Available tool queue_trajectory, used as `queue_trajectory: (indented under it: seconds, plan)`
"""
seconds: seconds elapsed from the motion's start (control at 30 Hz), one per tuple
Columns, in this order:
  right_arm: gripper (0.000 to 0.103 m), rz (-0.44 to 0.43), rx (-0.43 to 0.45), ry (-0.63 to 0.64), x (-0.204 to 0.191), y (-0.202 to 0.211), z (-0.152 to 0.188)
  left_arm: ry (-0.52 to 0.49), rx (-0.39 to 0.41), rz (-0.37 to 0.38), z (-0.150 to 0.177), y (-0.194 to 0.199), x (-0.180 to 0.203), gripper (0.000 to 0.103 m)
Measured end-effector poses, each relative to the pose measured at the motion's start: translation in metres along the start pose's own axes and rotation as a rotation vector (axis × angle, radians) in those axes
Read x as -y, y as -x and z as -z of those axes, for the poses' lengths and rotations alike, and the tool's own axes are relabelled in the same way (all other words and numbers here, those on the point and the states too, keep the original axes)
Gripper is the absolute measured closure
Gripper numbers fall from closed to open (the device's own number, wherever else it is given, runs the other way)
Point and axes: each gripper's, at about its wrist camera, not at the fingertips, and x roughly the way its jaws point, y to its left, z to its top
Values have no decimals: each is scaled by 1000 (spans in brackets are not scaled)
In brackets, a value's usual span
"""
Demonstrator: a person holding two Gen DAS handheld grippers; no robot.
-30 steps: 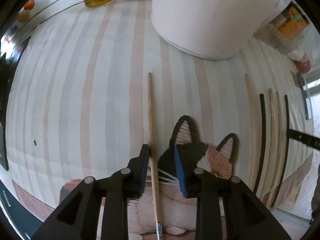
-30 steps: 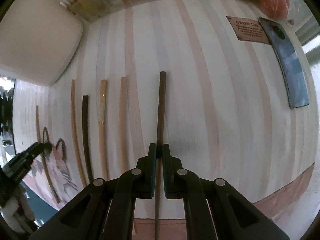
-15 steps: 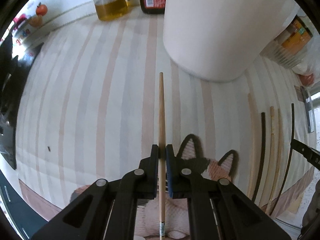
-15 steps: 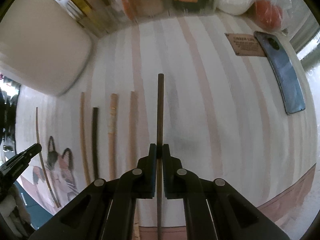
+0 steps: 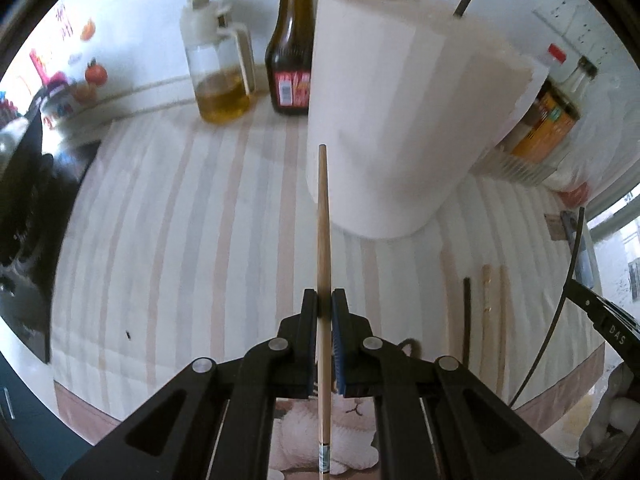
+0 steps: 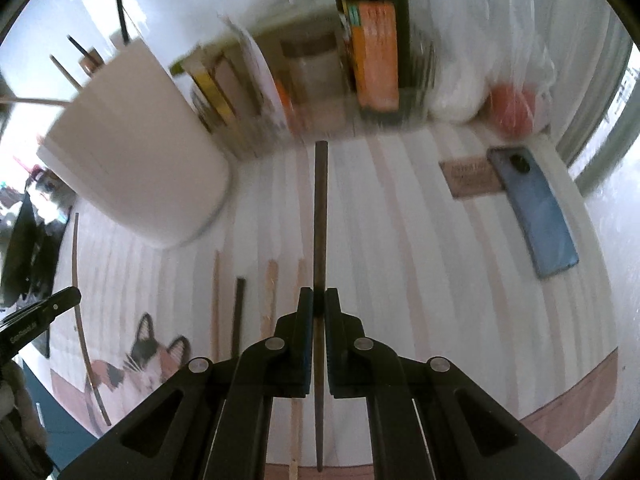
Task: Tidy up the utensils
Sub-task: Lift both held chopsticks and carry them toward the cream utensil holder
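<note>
My left gripper (image 5: 325, 300) is shut on a light wooden chopstick (image 5: 323, 224), held off the striped mat and pointing toward the tall white utensil holder (image 5: 396, 120). My right gripper (image 6: 314, 300) is shut on a dark brown chopstick (image 6: 320, 208), also lifted. Several more chopsticks (image 5: 486, 312) lie side by side on the mat, seen in the right wrist view as chopsticks (image 6: 240, 312) left of my fingers. The white holder (image 6: 132, 168) has a few sticks standing in it. The right gripper (image 5: 600, 312) shows at the left view's right edge.
An oil jug (image 5: 220, 68) and a dark sauce bottle (image 5: 292, 48) stand behind the holder. A clear box of packets (image 6: 320, 76), a bagged orange fruit (image 6: 512, 108), a small sign (image 6: 472, 178) and a blue phone (image 6: 536, 212) sit at the back right. A cat picture (image 6: 140, 364) marks the mat's near edge.
The left gripper closed on the light chopstick and lifted it. The right gripper, shut on the dark chopstick throughout, rose too. Both views now tilt up toward the holder and back wall.
</note>
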Motion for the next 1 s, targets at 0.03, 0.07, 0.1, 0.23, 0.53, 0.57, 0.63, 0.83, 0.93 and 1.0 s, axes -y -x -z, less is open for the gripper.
queue_trajectory:
  seconds: [0.03,0.07,0.1,0.23,0.53,0.57,0.63,0.83,0.93,1.0]
  plan:
    - [98,-1,7,1,-3,-4,-4,-3,14,1,-2,4,2,98]
    - [98,-3,23,-1,-3,0,-6,-5,22,0,-4,6,2,98]
    - [98,-11,31,-1,-3,4,-9,-5,28,0,-5,8,0,98]
    - [98,-20,67,-4,-7,14,-16,-1,53,5,-10,12,-5,98]
    - [98,-57,157,22,-23,40,-32,38,108,7,-16,34,-17,98]
    - [98,-64,163,26,-25,43,-34,45,116,5,-17,38,-20,98]
    - [98,-74,182,30,-30,49,-38,61,140,0,-19,48,-26,98]
    - [98,-134,230,43,-47,73,-58,94,232,-34,-33,81,-44,98]
    - [98,-165,262,64,-61,87,-74,121,273,-49,-45,92,-52,98]
    - [99,-179,292,78,-71,98,-89,146,299,-44,-56,101,-56,98]
